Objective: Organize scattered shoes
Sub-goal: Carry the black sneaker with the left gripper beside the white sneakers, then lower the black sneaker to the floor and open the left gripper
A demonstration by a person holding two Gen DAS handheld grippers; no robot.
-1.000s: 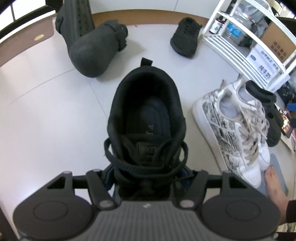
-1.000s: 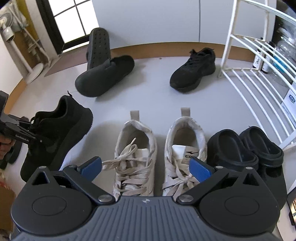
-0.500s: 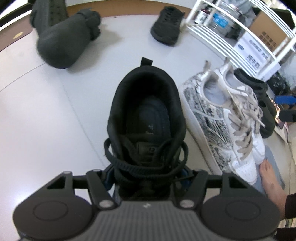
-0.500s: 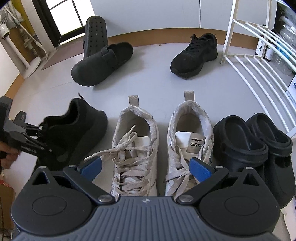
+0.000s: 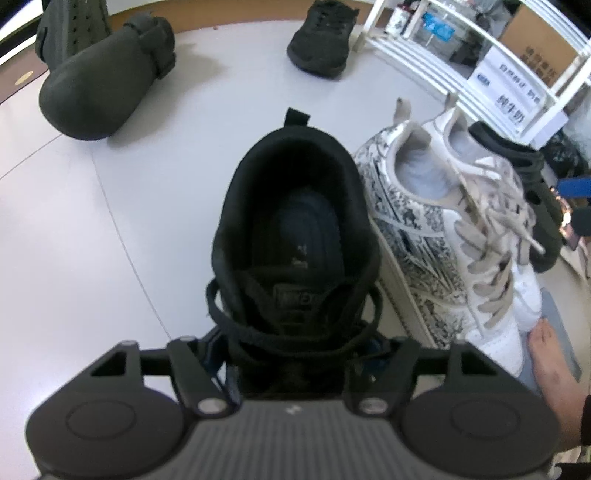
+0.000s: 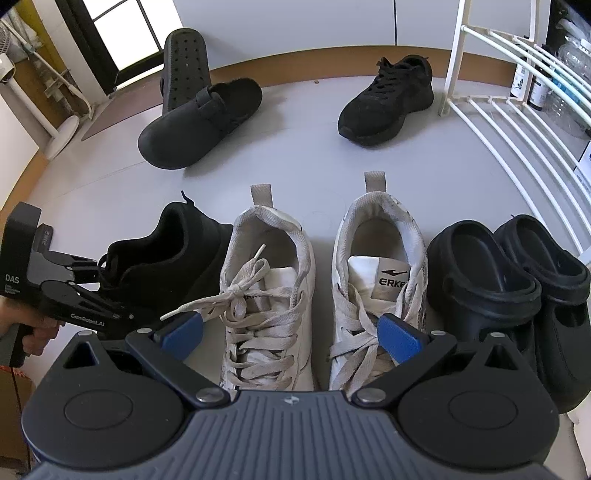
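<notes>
Black sneaker btwn left gripper jaws, opening; right gripper spread, empty.

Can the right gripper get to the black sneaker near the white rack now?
Probably yes. The right gripper is open and empty, and bare floor lies beyond the white sneakers toward that black sneaker.

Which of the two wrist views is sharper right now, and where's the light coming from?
Right wrist view: sharper, the ERKE label on the white sneaker reads clearly, daylight comes from the window at top left, and shoe shadows are soft. Left wrist view: softer all over, the rack and far black sneaker smeared, the black sneaker interior nearly featureless. Both bend straight lines, fisheye style.
</notes>
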